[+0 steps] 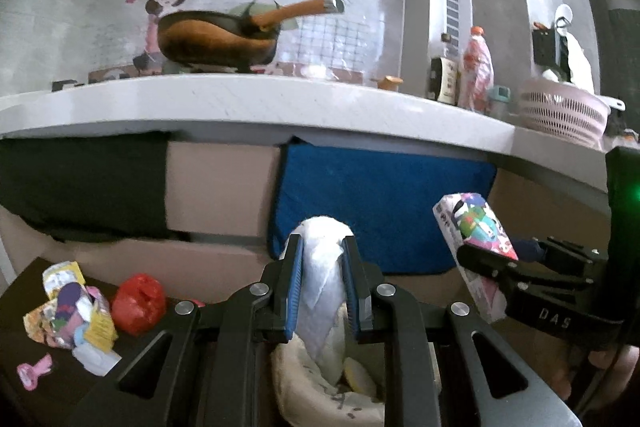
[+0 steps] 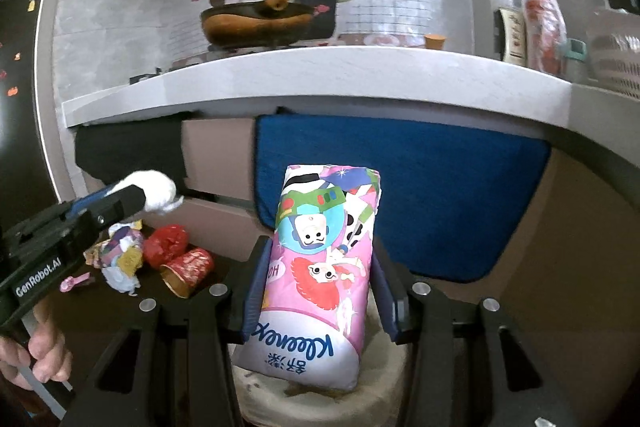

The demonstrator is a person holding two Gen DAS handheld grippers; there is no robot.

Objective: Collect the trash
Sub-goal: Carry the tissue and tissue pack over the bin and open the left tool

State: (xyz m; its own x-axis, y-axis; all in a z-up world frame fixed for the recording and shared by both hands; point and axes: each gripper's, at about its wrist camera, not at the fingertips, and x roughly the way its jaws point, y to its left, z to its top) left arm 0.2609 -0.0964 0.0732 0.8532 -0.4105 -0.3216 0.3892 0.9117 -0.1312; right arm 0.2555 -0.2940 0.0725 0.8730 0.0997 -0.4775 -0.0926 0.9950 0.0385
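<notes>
While poised over the bin [image 1: 292, 387] with a load on each side, risks a miss of two kinds.

Left hand-held gripper [image 1: 321, 247]: narrow, pinched on a crumpled white tissue [image 1: 320, 227], which stands up between the blue pads directly above the bin's cream rim. Right hand-held gripper [image 2: 320, 251]: set wider, clamped across the middle of a tissue pack [image 2: 316, 307], with the lower end hanging just over the same bin.

Likely trouble with the tissue: so light that it may cling to one pad on release, or drift past the rim instead of falling in. Likely trouble with the pack: long and soft, so may land across the rim and topple out, or slide in the grip if tilted further. Also a chance of the two tools knocking together, crowded side by side above one small opening.

More trash waiting on the dark surface [image 1: 48, 399] to the left: crumpled wrappers [image 1: 72, 311], a red bag [image 1: 138, 303] and a red cup [image 2: 188, 269] on its side. Could roll off if brushed on the way back.
</notes>
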